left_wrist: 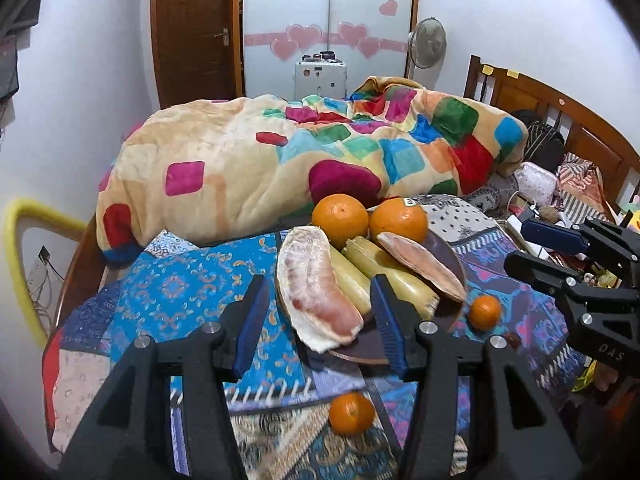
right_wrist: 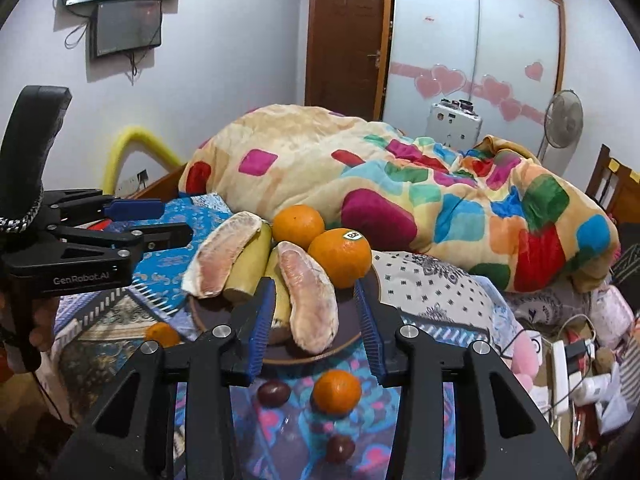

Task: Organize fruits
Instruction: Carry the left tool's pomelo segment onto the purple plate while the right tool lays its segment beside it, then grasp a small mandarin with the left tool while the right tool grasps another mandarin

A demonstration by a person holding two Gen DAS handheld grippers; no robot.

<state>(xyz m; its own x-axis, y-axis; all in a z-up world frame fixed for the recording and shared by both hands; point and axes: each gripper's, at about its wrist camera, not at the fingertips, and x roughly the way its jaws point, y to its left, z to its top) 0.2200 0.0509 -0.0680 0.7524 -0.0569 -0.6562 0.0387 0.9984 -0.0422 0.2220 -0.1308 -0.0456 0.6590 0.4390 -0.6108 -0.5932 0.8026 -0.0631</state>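
While the dark plate (right_wrist: 348,342) sits loaded on the patterned bedspread (left_wrist: 188,292), the main risk, as I judge it, is crowding: two large oranges (right_wrist: 340,258) at the plate's far side, bananas (right_wrist: 250,264) and two pomelo segments (right_wrist: 308,300) already fill it, and both segments overhang the near rim. Pushing another fruit in could tip a segment off the plate or roll an orange toward the colourful blanket (left_wrist: 280,160) just behind the plate. The soft bedding gives the plate no firm base, so a downward press on its rim could tilt the whole load.

Loose fruit remains off the plate: a small mandarin (right_wrist: 337,391) and two dark round fruits (right_wrist: 273,393) lie on the bedspread just in front of the plate, another small mandarin (right_wrist: 162,334) lies to the plate's left, near its rim. These round pieces may roll away if nudged before the pads close.

Right claw (right_wrist: 316,322) stands partly open above the plate's near edge, its blue pads either side of the nearer pomelo segment without pressing it; it holds nothing. Left claw (left_wrist: 318,322) is moderately open to the plate's left, empty, touching nothing I can see.
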